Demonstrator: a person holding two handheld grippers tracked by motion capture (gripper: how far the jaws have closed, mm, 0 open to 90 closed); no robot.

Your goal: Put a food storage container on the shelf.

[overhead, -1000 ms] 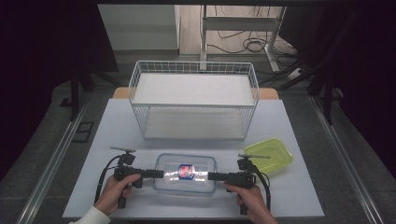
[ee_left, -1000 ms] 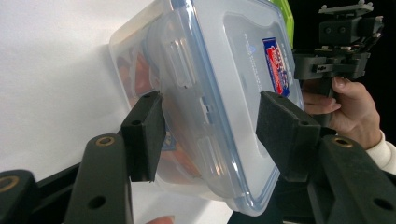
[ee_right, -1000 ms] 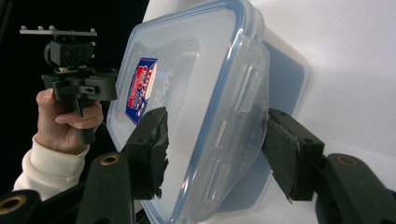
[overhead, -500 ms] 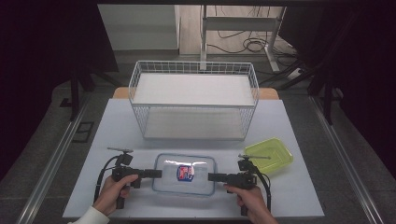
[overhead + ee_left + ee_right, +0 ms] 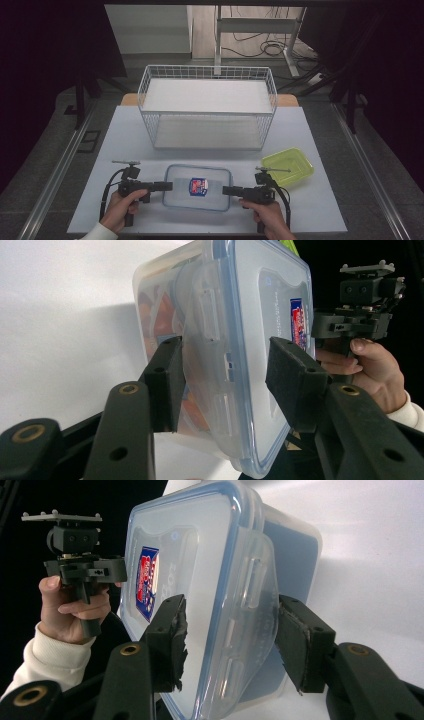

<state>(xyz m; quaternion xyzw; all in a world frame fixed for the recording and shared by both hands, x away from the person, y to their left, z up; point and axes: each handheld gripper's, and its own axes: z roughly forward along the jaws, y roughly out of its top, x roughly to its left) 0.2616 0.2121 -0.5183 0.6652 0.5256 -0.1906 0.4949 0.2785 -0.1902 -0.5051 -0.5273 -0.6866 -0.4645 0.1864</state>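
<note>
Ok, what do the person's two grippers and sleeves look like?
Both the left gripper and the right gripper are black, each with two blocky jaws faced with dark pads, brass-coloured rivets at the joints and a black cable looping behind. Each carries a grey plate on top. The sleeves are white.

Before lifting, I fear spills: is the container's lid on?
On: the blue-rimmed lid covers the clear container, side flap folded down.

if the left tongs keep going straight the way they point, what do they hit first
Most likely the clear lidded container: the left tongs point at its short end, whose side latch already sits between the pads.
</note>
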